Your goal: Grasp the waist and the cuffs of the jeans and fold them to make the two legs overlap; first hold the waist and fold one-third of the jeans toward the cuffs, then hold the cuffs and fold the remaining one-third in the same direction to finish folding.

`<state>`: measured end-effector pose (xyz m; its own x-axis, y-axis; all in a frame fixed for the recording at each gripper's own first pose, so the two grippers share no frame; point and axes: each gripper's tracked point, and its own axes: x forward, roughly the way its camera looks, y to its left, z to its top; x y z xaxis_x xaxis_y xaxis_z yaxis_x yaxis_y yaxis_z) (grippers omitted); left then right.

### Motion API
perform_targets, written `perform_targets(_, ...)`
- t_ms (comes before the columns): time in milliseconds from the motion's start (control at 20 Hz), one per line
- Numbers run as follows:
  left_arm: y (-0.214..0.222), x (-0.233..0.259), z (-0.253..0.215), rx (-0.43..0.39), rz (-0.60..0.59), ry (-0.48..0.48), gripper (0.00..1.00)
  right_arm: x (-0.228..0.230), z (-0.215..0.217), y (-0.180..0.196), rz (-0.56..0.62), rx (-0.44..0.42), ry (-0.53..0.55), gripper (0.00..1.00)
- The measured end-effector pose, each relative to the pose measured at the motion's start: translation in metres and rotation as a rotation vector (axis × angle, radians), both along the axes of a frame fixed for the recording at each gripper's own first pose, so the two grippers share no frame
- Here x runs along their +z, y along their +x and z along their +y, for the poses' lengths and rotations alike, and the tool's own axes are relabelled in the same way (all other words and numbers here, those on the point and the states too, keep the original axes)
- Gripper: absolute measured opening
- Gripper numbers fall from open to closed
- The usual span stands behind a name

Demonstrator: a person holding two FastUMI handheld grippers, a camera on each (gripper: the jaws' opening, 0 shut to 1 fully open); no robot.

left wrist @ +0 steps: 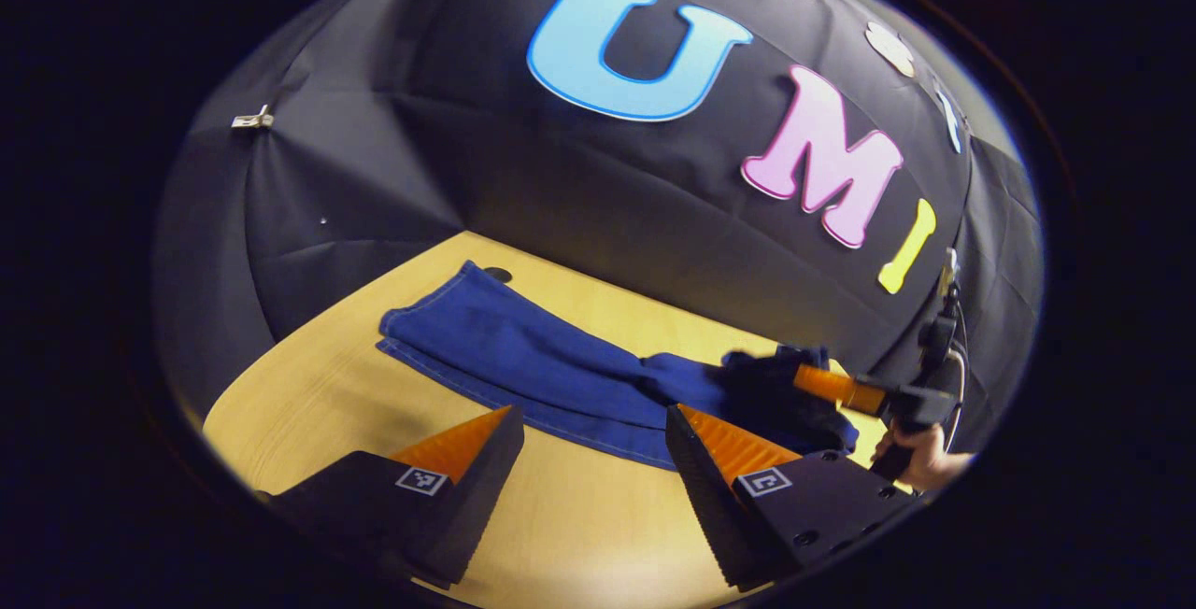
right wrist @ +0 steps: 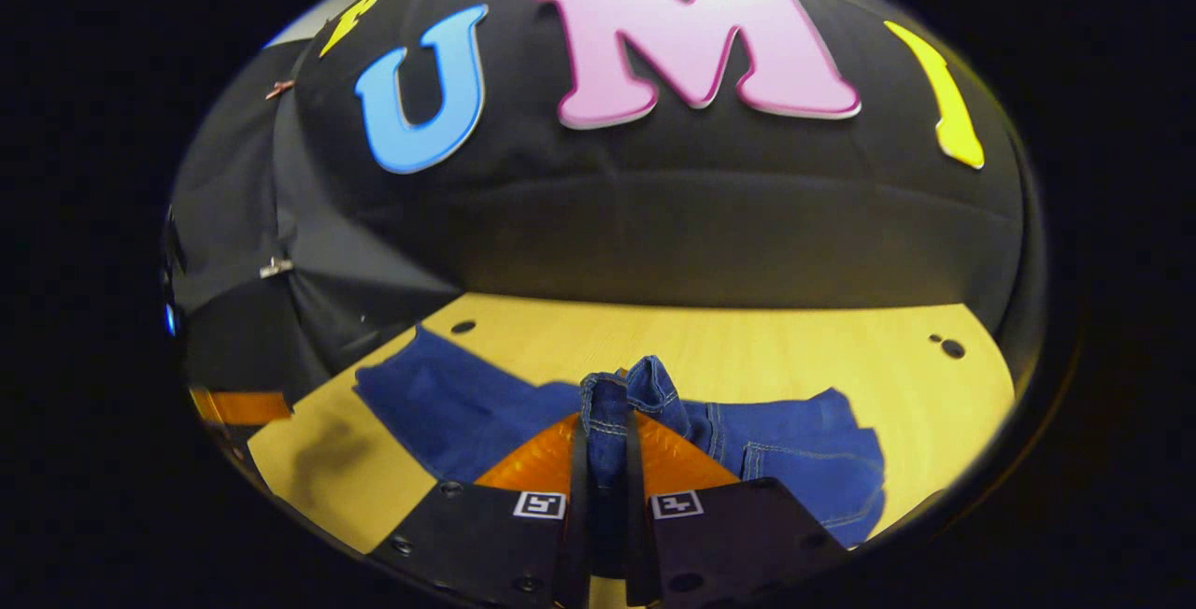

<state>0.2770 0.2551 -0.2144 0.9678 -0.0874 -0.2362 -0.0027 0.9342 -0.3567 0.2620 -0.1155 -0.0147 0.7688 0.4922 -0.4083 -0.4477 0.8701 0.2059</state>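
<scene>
Right hand-held gripper (right wrist: 605,446) pinches the jeans (right wrist: 794,455) waist; left hand-held gripper (left wrist: 593,427) gapes wide, empty.

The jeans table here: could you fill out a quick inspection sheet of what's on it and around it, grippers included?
Surface: a light wooden table with small dark holes near its far edge.
Job's things: blue jeans lie stretched out along the table, cuff end flat and waist end bunched up.
Clutter: nothing seen.
Grippers: the right gripper has both fingers pressed on a fold of denim at the waist; a hand holds it. The left gripper is open, just short of the jeans' near edge, holding nothing.
Cables: a dark cable runs above the right gripper's handle.
Surroundings: black cloth wall, pinned by a metal clip.
</scene>
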Motion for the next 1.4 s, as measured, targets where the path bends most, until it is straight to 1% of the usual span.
perform_targets(50,0.007,0.000,0.011,0.019,-0.016,0.003,0.97,-0.018,-0.002,0.002,0.043,0.013,-0.003,0.19)
perform_targets(100,0.014,0.001,0.020,0.037,-0.029,0.009,0.97,-0.037,-0.005,-0.003,0.079,0.032,0.003,0.37)
perform_targets(150,0.021,0.003,0.031,0.059,-0.039,0.022,0.97,-0.046,-0.010,-0.003,0.079,0.045,-0.012,0.55)
perform_targets(200,0.028,0.003,0.044,0.081,-0.046,0.042,0.97,-0.045,-0.005,-0.011,0.036,0.047,-0.029,0.73)
perform_targets(250,0.035,0.004,0.060,0.111,-0.055,0.066,0.96,-0.041,-0.011,-0.009,-0.008,0.043,-0.054,0.89)
perform_targets(300,0.044,0.004,0.076,0.141,-0.055,0.093,0.96,-0.036,-0.010,-0.012,-0.040,0.029,-0.088,0.94)
perform_targets(350,0.053,0.004,0.093,0.164,-0.053,0.113,0.96,-0.032,-0.014,-0.017,-0.057,0.014,-0.109,0.97)
perform_targets(450,0.077,0.004,0.120,0.182,-0.041,0.127,0.96,-0.018,-0.029,-0.039,-0.070,-0.006,-0.096,0.98)
perform_targets(500,0.090,-0.002,0.135,0.198,-0.029,0.135,0.96,-0.013,-0.038,-0.045,-0.078,-0.022,-0.091,0.94)
perform_targets(550,0.104,-0.010,0.148,0.207,0.001,0.137,0.96,-0.011,-0.050,-0.050,-0.083,-0.040,-0.096,0.98)
perform_targets(600,0.114,-0.019,0.159,0.212,0.036,0.134,0.96,-0.010,-0.062,-0.056,-0.084,-0.057,-0.101,0.93)
perform_targets(650,0.126,-0.031,0.167,0.212,0.077,0.132,0.96,-0.008,-0.072,-0.061,-0.085,-0.075,-0.106,0.98)
perform_targets(700,0.137,-0.045,0.171,0.216,0.123,0.129,0.96,-0.009,-0.084,-0.065,-0.083,-0.096,-0.113,0.97)
perform_targets(800,0.147,-0.073,0.182,0.248,0.224,0.134,0.96,-0.011,-0.099,-0.073,-0.061,-0.122,-0.106,0.97)
perform_targets(850,0.150,-0.083,0.184,0.255,0.250,0.136,0.96,-0.012,-0.104,-0.077,-0.049,-0.125,-0.104,0.98)
perform_targets(950,0.152,-0.101,0.182,0.249,0.280,0.131,0.96,-0.015,-0.117,-0.083,-0.027,-0.130,-0.118,0.98)
perform_targets(1050,0.153,-0.100,0.186,0.250,0.285,0.151,0.97,-0.021,-0.124,-0.086,-0.013,-0.136,-0.122,0.98)
perform_targets(1200,0.154,-0.103,0.178,0.203,0.299,0.135,0.89,-0.035,-0.132,-0.091,0.021,-0.150,-0.123,0.98)
perform_targets(1250,0.156,-0.106,0.172,0.189,0.300,0.108,0.75,-0.039,-0.133,-0.093,0.035,-0.152,-0.120,0.98)
perform_targets(1300,0.158,-0.102,0.160,0.167,0.281,0.052,0.65,-0.042,-0.133,-0.094,0.043,-0.151,-0.117,0.98)
perform_targets(1350,0.162,-0.098,0.148,0.136,0.248,-0.034,0.42,-0.044,-0.133,-0.095,0.048,-0.149,-0.120,0.98)
perform_targets(1400,0.163,-0.095,0.132,0.107,0.232,-0.127,0.36,-0.046,-0.135,-0.095,0.049,-0.147,-0.126,0.98)
